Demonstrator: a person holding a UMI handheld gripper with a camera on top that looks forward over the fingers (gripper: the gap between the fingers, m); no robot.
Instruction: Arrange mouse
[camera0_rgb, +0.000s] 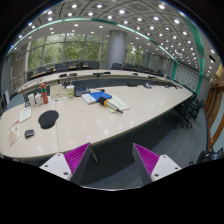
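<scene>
A small dark object (29, 133), probably the mouse, lies on the long beige table (100, 120) near its left end. A dark oval mouse pad (48, 119) lies just beyond it. My gripper (112, 156) is open and empty, with its magenta pads (77, 156) spread wide. It is held off the table's near edge, well to the right of the mouse and apart from it.
Several bottles (36, 97) stand at the table's far left. A blue book (97, 97) and white papers (118, 103) lie mid-table. A paper sheet (25, 113) lies by the pad. Office chairs (186, 110) stand at the right end. More desks stand behind.
</scene>
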